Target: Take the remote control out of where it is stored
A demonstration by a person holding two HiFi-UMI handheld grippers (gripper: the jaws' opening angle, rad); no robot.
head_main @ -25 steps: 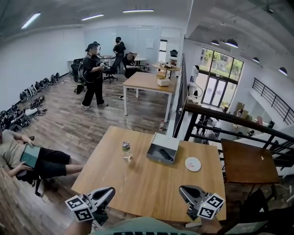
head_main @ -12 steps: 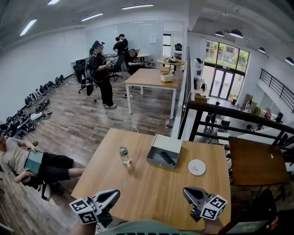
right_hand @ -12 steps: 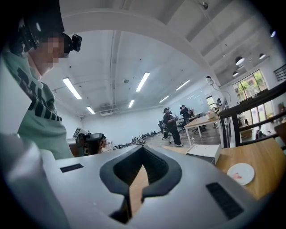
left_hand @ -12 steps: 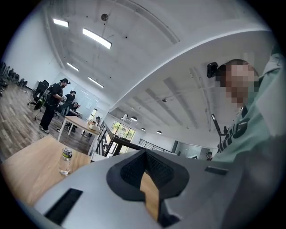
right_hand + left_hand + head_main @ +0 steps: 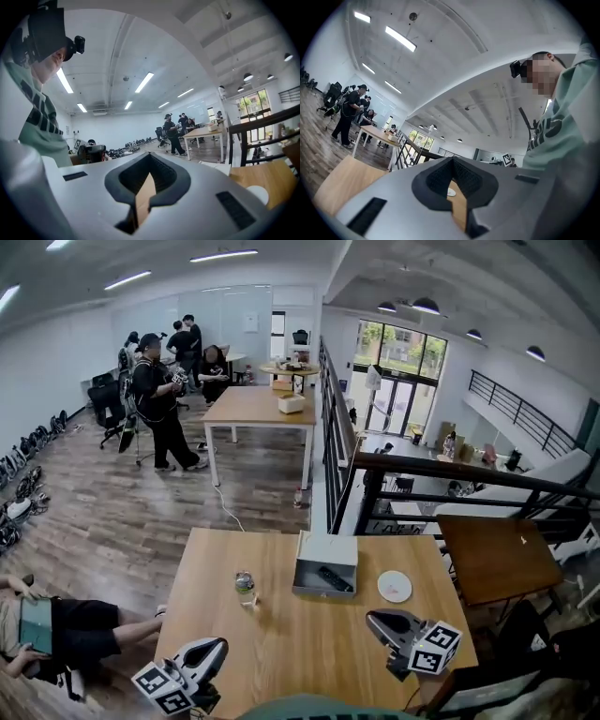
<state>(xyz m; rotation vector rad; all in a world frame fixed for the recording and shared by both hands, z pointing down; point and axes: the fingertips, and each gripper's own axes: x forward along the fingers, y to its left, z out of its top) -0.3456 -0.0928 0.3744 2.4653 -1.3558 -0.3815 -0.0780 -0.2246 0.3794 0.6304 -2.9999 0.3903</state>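
Note:
A black remote control (image 5: 335, 578) lies inside an open grey box (image 5: 313, 582) at the middle of the far side of the wooden table (image 5: 291, 643). My left gripper (image 5: 217, 649) hovers at the table's near left edge, shut and holding nothing. My right gripper (image 5: 377, 620) hangs over the near right part, also shut and holding nothing. Both point toward the box and stay well short of it. In the left gripper view the jaws of my left gripper (image 5: 452, 206) meet over bare table. In the right gripper view my right gripper (image 5: 140, 201) shows the same.
A small can (image 5: 245, 585) stands left of the box, and a white round plate (image 5: 395, 586) lies to its right. A black railing (image 5: 441, 486) runs behind the table and a dark side table (image 5: 497, 559) stands at right. A person (image 5: 56, 629) reclines on the floor at left.
The view has swung so the table and box sit more squarely ahead. Both grippers have travelled sideways with the person along the near edge. Their jaws look the same.

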